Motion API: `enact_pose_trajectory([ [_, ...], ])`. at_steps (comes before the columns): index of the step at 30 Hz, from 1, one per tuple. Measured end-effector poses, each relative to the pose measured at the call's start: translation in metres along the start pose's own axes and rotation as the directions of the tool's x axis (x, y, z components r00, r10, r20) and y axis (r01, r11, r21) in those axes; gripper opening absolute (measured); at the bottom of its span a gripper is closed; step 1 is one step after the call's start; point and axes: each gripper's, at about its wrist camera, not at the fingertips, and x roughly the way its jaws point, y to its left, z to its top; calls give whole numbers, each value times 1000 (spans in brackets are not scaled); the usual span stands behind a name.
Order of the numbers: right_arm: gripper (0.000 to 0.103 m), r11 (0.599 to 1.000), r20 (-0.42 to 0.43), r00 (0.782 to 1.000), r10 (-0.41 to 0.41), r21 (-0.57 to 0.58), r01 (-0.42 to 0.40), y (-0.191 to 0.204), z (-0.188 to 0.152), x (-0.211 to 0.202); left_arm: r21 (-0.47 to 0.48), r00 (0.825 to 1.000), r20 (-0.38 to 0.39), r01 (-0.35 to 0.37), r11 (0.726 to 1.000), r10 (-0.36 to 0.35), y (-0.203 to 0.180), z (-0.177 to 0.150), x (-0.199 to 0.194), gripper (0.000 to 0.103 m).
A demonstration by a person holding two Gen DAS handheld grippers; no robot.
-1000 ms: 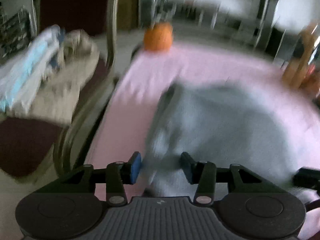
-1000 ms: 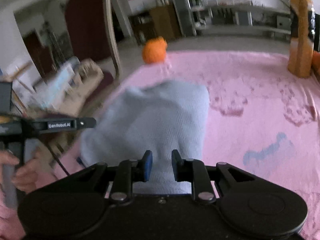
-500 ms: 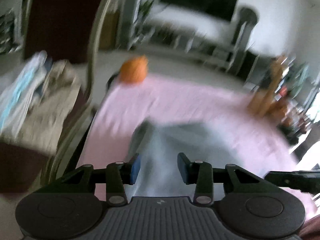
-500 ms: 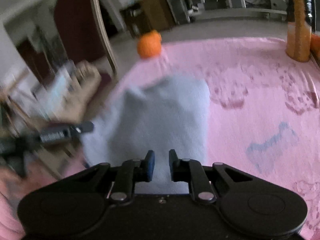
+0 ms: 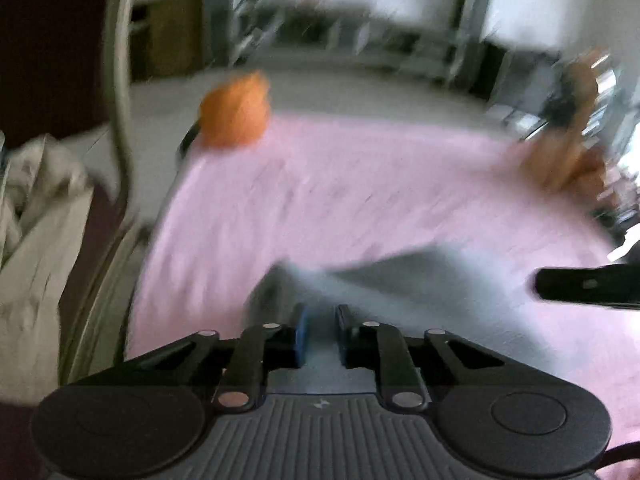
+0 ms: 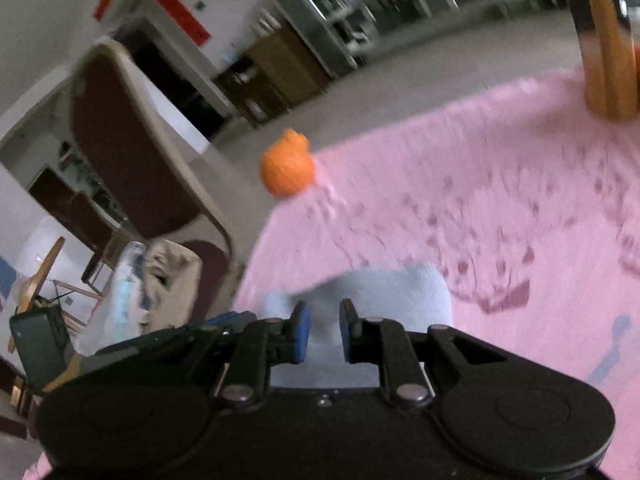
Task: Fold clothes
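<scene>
Pulled nearer, grey garment [image 5: 400, 280] now runs between closing left claw [image 5: 320, 334].

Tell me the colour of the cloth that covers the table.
Pink, with darker pink motifs; the right wrist view shows it best.

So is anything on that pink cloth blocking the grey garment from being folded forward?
Nothing visible does. The grey garment sits between the jaws of both grippers, and the pink cloth ahead lies bare. The orange ball sits off at the far corner, and the orange bottle at the far edge.
</scene>
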Motion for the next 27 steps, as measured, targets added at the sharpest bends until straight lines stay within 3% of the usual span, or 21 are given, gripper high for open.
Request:
enact_pose_trajectory([
  [5, 14, 998, -63, 996, -60, -6, 59, -21, -19, 37, -61, 994, -86, -79, 995, 73, 16, -15, 12, 25],
  [9, 12, 987, -85, 990, -117, -118, 106, -10, -31, 51, -100, 992, -98, -92, 991, 82, 24, -18, 11, 29],
  [12, 12, 986, -78, 990, -116, -132, 105, -8, -31, 49, -92, 993, -75, -102, 990, 95, 21, -18, 7, 29],
  [15, 13, 996, -57, 997, -57, -72, 53, -16, -27, 36, -110, 997, -27, -76, 991, 74, 23, -18, -4, 29],
  [18, 14, 999, 17, 1000, -7, -41, 7, -17, -17, 16, -136, 998, 56, -25, 990, 33, 26, -11, -19, 27],
  [21, 16, 999, 110, 994, -14, -43, 18, -15, -7, 7, -110, 991, 131, -11, 994, 25, 19, 0, -21, 27],
  [24, 17, 1000, 131, 991, -17, 3, 17, -23, 3, 20, -76, 992, 122, -32, 997, 41, 7, 11, -1, 27],
  [27, 17, 999, 104, 994, -42, 29, 39, -32, 6, 41, -71, 994, 53, -90, 993, 94, 3, 14, 24, 26],
])
